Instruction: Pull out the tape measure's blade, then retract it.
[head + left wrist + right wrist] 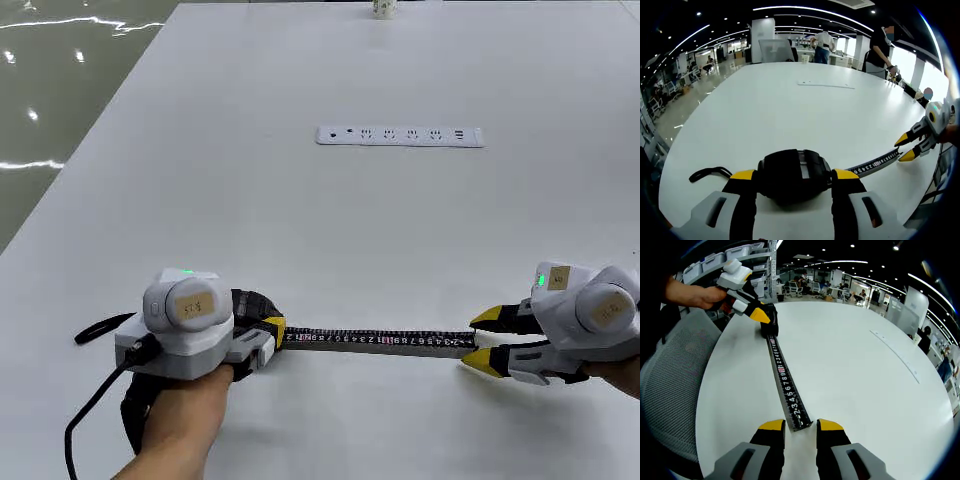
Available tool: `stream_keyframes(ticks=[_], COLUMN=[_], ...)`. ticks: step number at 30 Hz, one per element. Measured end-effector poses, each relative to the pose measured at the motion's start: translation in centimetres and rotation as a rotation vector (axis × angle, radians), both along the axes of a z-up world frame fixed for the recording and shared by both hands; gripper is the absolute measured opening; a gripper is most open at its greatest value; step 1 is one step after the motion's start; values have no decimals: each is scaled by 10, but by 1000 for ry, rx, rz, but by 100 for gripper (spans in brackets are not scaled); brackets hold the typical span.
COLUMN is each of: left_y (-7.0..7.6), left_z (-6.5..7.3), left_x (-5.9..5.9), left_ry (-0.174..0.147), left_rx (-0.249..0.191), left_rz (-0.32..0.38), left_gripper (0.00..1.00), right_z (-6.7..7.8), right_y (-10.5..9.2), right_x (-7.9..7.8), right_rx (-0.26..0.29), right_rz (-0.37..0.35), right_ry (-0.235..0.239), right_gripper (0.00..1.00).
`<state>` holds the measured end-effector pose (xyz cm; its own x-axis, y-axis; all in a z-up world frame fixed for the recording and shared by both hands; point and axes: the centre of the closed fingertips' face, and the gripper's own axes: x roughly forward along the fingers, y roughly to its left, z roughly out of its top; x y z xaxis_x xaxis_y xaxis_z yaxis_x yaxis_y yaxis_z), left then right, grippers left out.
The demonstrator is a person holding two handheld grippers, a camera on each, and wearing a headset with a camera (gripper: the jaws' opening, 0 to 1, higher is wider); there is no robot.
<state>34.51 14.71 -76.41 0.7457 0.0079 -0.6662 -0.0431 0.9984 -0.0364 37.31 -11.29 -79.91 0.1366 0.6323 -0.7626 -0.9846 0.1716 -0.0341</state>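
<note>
A black tape measure (256, 308) (795, 172) (771, 320) rests on the white table (300, 230) at the near left, with my left gripper (264, 330) (795, 176) shut on its case. Its blade (380, 339) (872, 164) (785, 385) lies pulled out flat toward the right. The blade's tip lies between the yellow fingertips of my right gripper (482, 340) (801, 426), whose jaws stand open with a gap on each side of it. That gripper (904, 147) also appears at the right edge of the left gripper view.
A white power strip (399, 136) (826, 85) (895, 352) lies across the middle of the table. The tape's black wrist strap (100, 328) trails left of the case. A black cable (90, 415) hangs from the left gripper. A mesh chair (670, 390) stands by the table edge.
</note>
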Motion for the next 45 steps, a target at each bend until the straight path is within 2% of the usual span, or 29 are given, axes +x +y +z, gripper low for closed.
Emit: stream_keyframes(ticks=[5,16,20,28,36,45], left_y=[0,1,1,1,2,4], left_z=[-1,-3,-3,-4,-4,-6], left_x=[2,3,3,3,3,7], left_ry=[1,10,15,18,33,39], left_rx=[-2,-11,-7,20,6,-19], left_rz=[4,-7,-11,-24,-8,53], left_gripper=[57,57,57,56,57,60], right_z=[-5,-8,-7,-6,-6,-7], right_y=[0,2,3,5,3,2], right_x=[-2,-1,-2,-3,-1,0], right_rx=[-20,-21,-18,-30,-36,-38], right_rz=[39,46,41,46,47,50], right_ry=[-1,10,22,12,8,9], right_gripper=[17,12,11,10,10,10])
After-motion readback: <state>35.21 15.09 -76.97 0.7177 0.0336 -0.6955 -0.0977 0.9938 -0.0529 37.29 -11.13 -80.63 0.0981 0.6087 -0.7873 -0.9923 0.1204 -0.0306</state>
